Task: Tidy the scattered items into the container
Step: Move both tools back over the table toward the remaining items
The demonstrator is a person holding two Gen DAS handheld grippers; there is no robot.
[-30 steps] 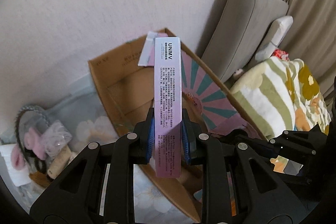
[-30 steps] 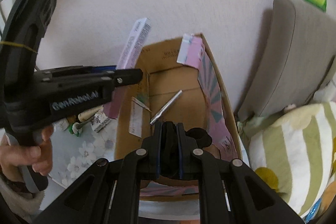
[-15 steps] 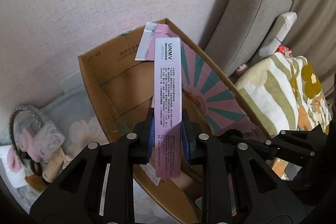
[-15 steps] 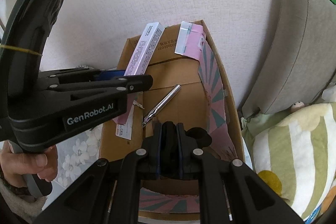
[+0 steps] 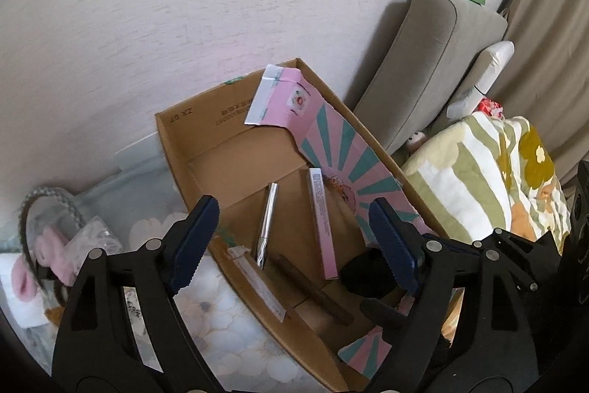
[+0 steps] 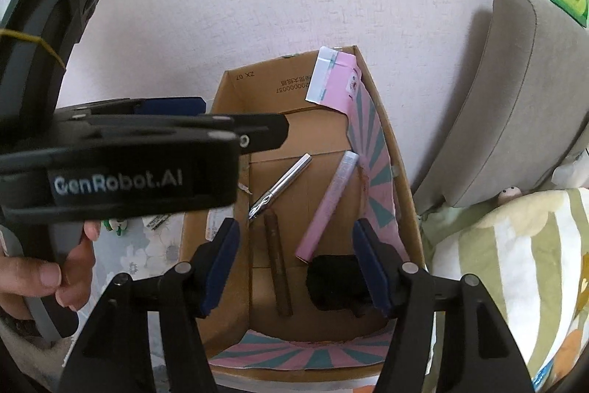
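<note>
Cardboard box (image 5: 173, 150) — against the far wall, your container. Inside: pink carton (image 5: 323, 227) right, brown stick (image 5: 313, 286) near, silver pen (image 5: 268, 220) left. Your left gripper (image 5: 294, 242) and right gripper (image 6: 296, 262) — both opening, nothing between their jaws.

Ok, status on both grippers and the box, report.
Left gripper and right gripper both opening, nothing between the jaws. Pink carton, silver tube, brown stick, black item in the box. Headband still outside, nothing blocking.
</note>
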